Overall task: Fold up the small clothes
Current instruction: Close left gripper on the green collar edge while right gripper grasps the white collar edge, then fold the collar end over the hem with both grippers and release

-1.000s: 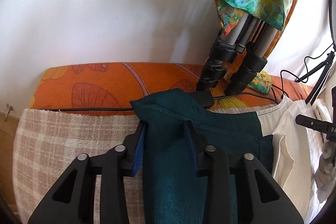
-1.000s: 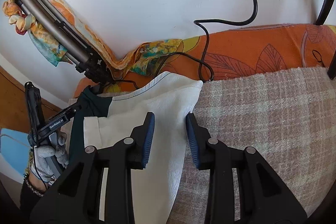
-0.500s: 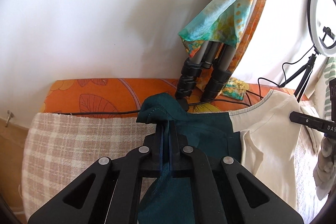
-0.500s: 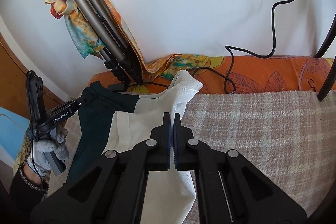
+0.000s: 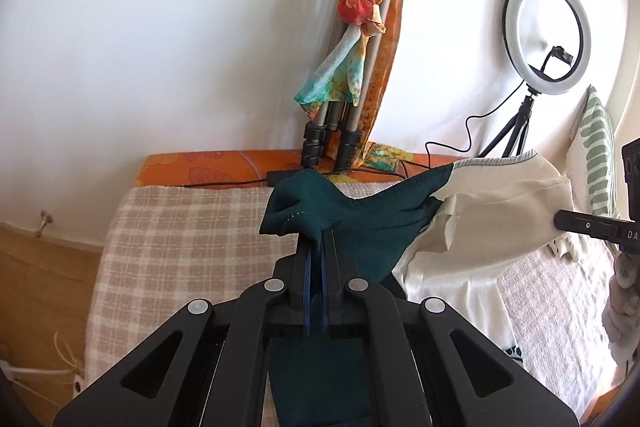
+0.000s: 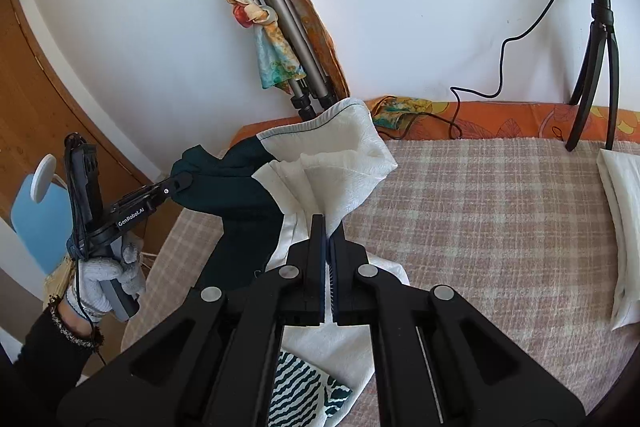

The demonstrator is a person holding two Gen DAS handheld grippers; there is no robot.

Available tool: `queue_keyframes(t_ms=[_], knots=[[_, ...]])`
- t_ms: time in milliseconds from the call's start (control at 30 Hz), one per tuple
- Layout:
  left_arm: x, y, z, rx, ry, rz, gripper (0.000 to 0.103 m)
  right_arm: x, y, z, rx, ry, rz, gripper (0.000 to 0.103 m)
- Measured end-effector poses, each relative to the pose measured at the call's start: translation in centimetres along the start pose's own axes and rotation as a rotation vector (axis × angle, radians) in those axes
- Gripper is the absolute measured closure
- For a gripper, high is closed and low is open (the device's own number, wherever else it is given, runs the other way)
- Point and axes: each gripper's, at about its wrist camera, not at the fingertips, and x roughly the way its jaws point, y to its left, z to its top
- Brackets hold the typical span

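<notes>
Garment [image 5: 400, 223], teal and cream, lifted above the checked blanket [image 5: 192, 247] on the bed; left hand-held gripper [image 5: 317, 239] clamped on its teal corner; right hand-held gripper [image 6: 328, 227] clamped on its cream corner; fabric stretched between the two; folded tripod [image 6: 288, 39] leaning on wall; ring light [image 5: 546, 35] at right.

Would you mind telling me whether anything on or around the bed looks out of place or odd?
Nothing looks damaged or spilled. One oddity: a folded tripod leans against the wall at the bed's far edge with a colourful scarf knotted around it. The two-tone garment simply hangs bunched between both shut grippers.
</notes>
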Motion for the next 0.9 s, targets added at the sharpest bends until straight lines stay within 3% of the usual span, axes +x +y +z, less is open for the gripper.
queue_keyframes(t_ms=[300,600,767,833,867,900], knots=[[-5.4,-0.8,-7.6,0.015,0.041,-0.023,0.101,-3.1,4.4,-9.7,-0.103,0.048,-0.043,0.1],[-8.7,-0.8,-15.3,0.107,0.135,0.047,0.095,-4.4,5.8,-17.6,-0.247,0.113,-0.166,0.1],[-11.6,0.1,-18.2,0.109,0.158,0.047,0.093,-6.2,2.9,-19.0,-0.118,0.122,-0.155,0.1],[-12.8,0.9,-18.5,0.054,0.151,0.028,0.092,-7.4,1.8,-19.4,-0.039,0.099,-0.125,0.1],[-13.3,1.3,-18.5,0.022,0.149,0.007,0.087,-7.9,1.1,-19.6,0.0,0.092,-0.109,0.1],[-13.7,1.7,-18.5,-0.006,0.139,-0.005,0.074,-8.2,0.6,-19.7,0.04,0.092,-0.087,0.099]])
